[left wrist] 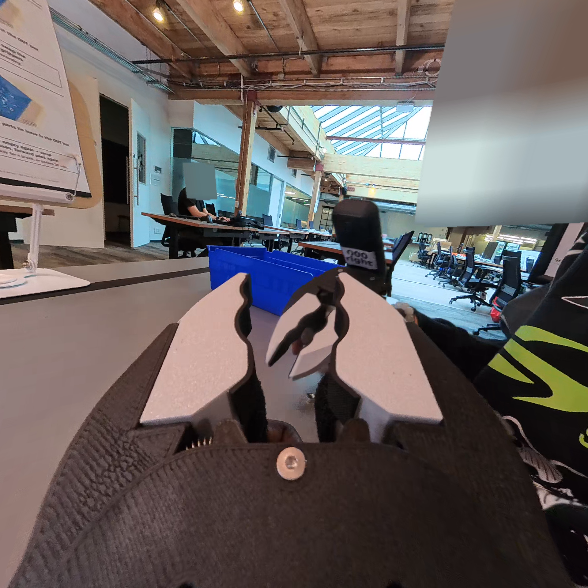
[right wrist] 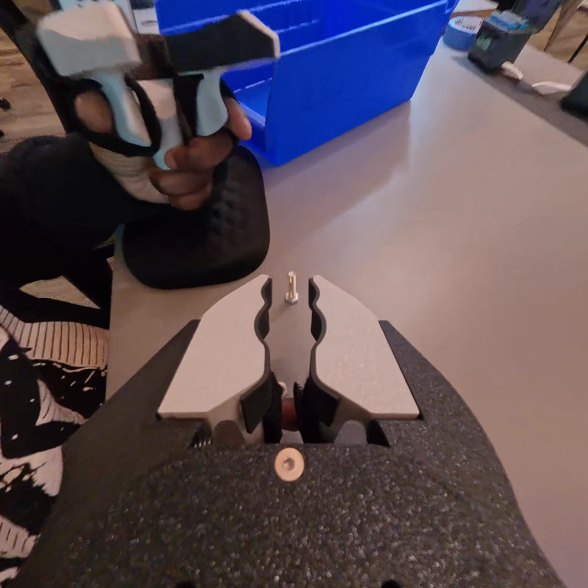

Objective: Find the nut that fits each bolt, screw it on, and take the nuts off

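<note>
A white label with dark print [left wrist: 360,257] is stuck on the black handle of the right gripper [left wrist: 321,305], just beyond the left gripper's [left wrist: 294,286] fingertips; its writing is legible. Far to that gripper's left, a printed instruction sheet [left wrist: 35,105] stands on a white stand [left wrist: 35,235], carrying lines of text and a blue picture, mostly blurred; to its right, a black garment [left wrist: 541,375] bears a lime-green graphic, no letters readable. Past the right gripper's own tips, a dark box [right wrist: 496,41] shows a greenish mark, too blurred to read.
</note>
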`<state>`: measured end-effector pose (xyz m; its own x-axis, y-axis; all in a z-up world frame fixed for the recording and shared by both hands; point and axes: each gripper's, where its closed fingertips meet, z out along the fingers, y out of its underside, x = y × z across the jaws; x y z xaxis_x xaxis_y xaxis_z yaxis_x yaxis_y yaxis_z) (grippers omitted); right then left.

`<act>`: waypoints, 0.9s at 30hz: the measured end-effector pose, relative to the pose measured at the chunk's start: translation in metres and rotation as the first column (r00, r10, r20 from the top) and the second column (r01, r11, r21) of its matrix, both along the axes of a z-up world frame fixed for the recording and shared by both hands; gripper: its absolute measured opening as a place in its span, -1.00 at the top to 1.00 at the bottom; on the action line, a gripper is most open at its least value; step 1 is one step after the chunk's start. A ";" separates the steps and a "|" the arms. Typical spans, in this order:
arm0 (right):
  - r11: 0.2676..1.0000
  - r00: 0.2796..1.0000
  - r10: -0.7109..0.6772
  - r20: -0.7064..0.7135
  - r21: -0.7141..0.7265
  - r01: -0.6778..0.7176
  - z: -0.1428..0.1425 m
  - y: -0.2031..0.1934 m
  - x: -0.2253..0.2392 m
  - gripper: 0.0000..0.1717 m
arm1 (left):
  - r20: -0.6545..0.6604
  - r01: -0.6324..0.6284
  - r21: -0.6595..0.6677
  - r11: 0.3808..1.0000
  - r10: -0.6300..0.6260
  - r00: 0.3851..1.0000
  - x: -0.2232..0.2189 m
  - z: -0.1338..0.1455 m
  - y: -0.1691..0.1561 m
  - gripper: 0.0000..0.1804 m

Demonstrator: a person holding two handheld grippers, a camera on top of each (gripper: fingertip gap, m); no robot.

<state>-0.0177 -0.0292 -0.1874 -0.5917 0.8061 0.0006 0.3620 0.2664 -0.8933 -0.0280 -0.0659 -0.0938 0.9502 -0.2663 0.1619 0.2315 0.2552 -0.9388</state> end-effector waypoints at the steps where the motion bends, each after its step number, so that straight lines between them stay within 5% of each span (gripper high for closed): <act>1: 1.000 1.000 0.008 0.024 0.011 -0.008 -0.005 -0.003 -0.004 0.75 | 0.004 0.001 0.003 1.000 -0.001 1.000 0.000 0.000 -0.001 0.45; 8: 0.998 0.996 0.042 0.074 0.044 -0.046 -0.020 -0.012 -0.016 0.93 | 0.013 0.012 0.000 1.000 -0.012 1.000 0.000 -0.001 -0.002 0.45; 18: 0.988 0.994 0.022 -0.109 -0.152 -0.039 0.093 0.000 0.011 0.93 | -0.279 -0.220 -0.217 0.951 0.155 0.948 0.020 -0.025 0.030 0.46; 27: 0.990 0.991 -0.011 -0.135 -0.141 -0.008 0.107 -0.017 0.017 0.93 | -0.348 -0.356 -0.209 0.911 0.271 0.898 0.024 -0.028 0.042 0.67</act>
<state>-0.0011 -0.0462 -0.0803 -0.5925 0.8049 -0.0336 0.2361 0.1336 -0.9625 -0.0036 -0.0239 -0.1217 0.9898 0.0656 -0.1268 -0.1272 0.0029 -0.9919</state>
